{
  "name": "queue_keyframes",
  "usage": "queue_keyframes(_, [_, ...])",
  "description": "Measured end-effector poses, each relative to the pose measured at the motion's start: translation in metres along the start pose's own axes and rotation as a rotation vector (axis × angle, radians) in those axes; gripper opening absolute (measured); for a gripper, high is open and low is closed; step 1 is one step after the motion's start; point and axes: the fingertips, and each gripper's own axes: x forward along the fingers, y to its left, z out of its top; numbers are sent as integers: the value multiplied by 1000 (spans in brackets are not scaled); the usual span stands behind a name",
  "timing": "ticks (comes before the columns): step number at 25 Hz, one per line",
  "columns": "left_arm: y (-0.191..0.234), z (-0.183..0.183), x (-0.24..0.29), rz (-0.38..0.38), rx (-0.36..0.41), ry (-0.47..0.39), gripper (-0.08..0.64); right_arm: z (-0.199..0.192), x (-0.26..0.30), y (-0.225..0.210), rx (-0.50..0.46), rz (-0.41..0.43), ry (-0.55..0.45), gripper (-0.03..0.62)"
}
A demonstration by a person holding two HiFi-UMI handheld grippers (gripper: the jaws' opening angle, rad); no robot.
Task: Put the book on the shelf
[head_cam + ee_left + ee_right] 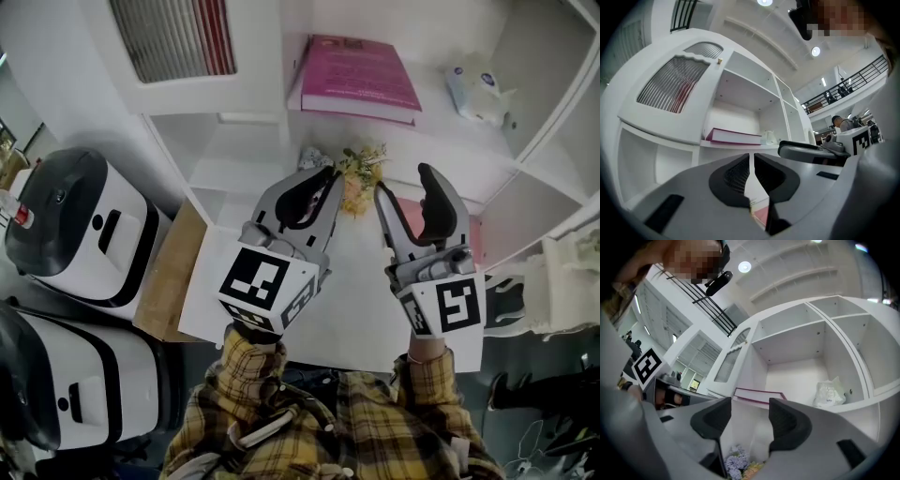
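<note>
A magenta book lies flat on a shelf of the white shelf unit, with nothing holding it. It also shows in the left gripper view as the book and in the right gripper view as the book. My left gripper hovers below and in front of that shelf, its jaws almost together and empty. Beside it, my right gripper is open with nothing between its fingers. Both point toward the shelf unit.
A white plastic bag sits on the same shelf, right of the book. Artificial flowers stand on a lower shelf, just past the grippers. A ribbed-glass cabinet door is at the upper left. Two white appliances and a cardboard box stand at the left.
</note>
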Motion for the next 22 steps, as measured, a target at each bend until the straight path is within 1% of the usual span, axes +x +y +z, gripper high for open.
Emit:
queue_keyframes(4, [-15,-21,-18,-22,-16,51,48,-11,-18,19,67,37,26,215])
queue_keyframes(8, [-30,-44,-36,-49,-51,91,46,-28,-40,41,144,76,66,198])
queue_keyframes(10, [-39,-56,-41,-71,-69,106,46,-36,-52,53,185,103,77,121])
queue_keyframes(11, [-44,-61,-43,-82,-72,110,46,-40,-56,58,200,120,82,100])
queue_keyframes(14, [-58,-77,-50,-111,-78,133,46,-55,-69,74,224,160,121,86])
queue_keyframes(18, [-75,-98,-62,-150,-107,185,46,-74,-89,85,284,157,181,62])
queue_keyframes(22, [-89,-107,-67,-191,-116,197,42,-83,-101,92,318,161,205,40])
